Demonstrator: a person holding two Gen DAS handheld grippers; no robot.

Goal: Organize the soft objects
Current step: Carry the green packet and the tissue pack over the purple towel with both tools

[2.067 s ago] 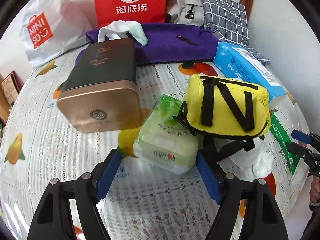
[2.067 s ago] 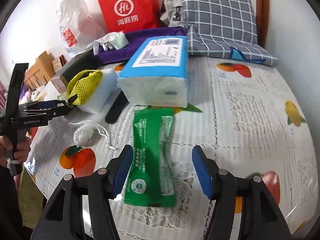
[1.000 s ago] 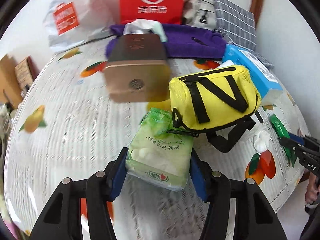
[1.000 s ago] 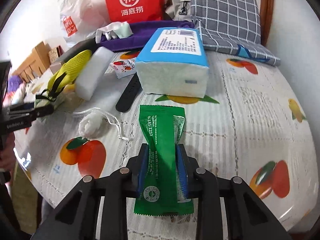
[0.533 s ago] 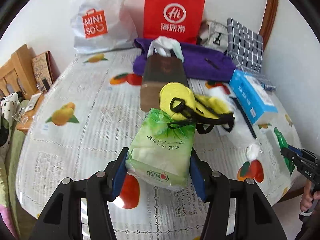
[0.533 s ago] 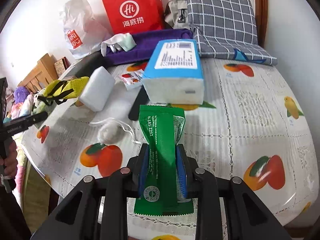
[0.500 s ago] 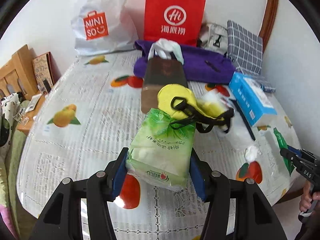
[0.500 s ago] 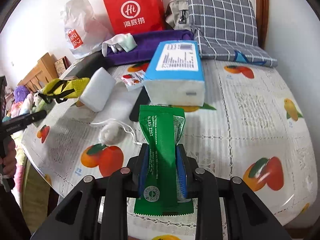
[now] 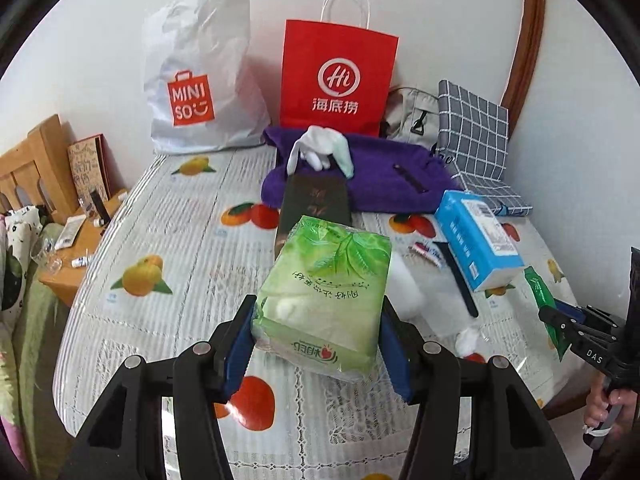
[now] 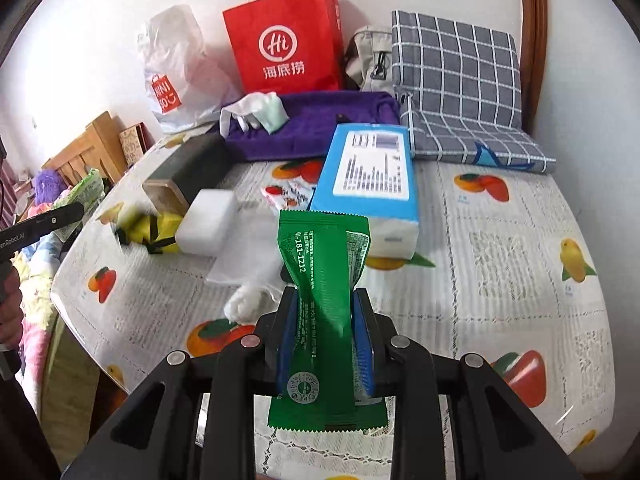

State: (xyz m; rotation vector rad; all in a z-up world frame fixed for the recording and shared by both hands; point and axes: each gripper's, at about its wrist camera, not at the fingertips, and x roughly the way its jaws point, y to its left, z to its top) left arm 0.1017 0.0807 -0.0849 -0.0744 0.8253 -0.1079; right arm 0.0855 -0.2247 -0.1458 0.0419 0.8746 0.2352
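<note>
My left gripper (image 9: pixel 316 312) is shut on a light green tissue pack (image 9: pixel 324 292) and holds it above the fruit-print table (image 9: pixel 172 320). In the right wrist view the same left gripper (image 10: pixel 60 214) shows at the left edge with that pack (image 10: pixel 86 188). A dark green sachet (image 10: pixel 324 280), pinched at its waist, stands up in my shut right gripper (image 10: pixel 324 308), clear of the table. From the left wrist view that right gripper (image 9: pixel 560 316) and sachet (image 9: pixel 540 284) sit at the far right. A yellow pouch (image 10: pixel 156 228) lies blurred beside a white foam block (image 10: pixel 208 222).
A blue tissue pack (image 10: pixel 372 172), a dark box with a gold end (image 9: pixel 314 200) and a cotton ball (image 10: pixel 244 300) lie mid-table. Behind are a purple towel (image 9: pixel 380 176) with a white glove, a red paper bag (image 9: pixel 336 76), a white shopping bag (image 9: pixel 200 92) and a plaid cushion (image 10: pixel 460 80).
Both grippers have risen, each with its pack held. The yellow pouch that leaned on the tissue pack has slipped off and now lies on the table by the white block.
</note>
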